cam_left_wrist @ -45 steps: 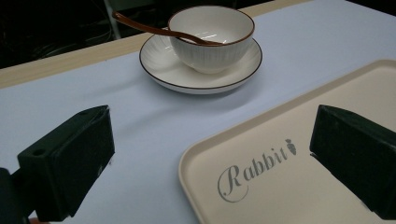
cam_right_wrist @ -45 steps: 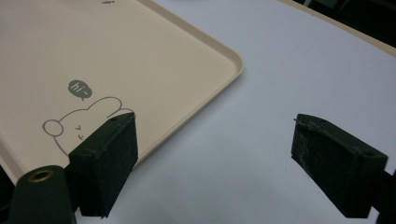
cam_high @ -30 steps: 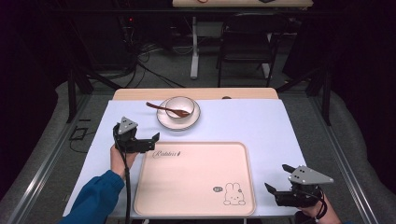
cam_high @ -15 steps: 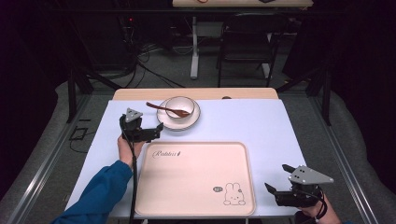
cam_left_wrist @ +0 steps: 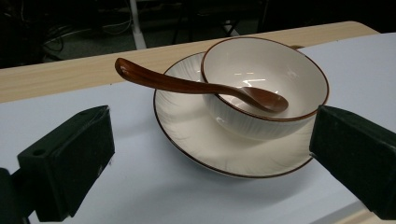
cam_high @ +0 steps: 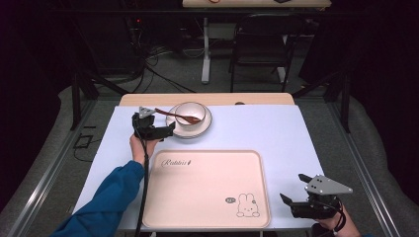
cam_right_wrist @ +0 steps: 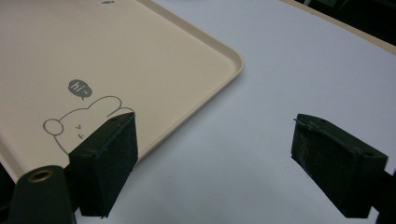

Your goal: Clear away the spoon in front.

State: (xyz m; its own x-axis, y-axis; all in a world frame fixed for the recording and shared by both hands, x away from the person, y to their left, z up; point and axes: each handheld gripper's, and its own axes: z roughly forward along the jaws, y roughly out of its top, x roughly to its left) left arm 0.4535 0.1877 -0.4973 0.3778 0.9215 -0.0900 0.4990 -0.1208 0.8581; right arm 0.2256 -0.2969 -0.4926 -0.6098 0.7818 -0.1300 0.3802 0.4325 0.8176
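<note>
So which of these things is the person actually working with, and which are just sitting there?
In use:
left gripper, open, reaching for the dishes
bowl
spoon resting in the bowl
saucer under the bowl
tray, probably their destination

Just there:
right gripper, open, idle beside the tray
chair behind the table

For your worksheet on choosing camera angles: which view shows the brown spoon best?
The left gripper view: the spoon is close and sharp, its scoop inside the bowl and its handle jutting over the plate. The high view shows it small and far off.
</note>
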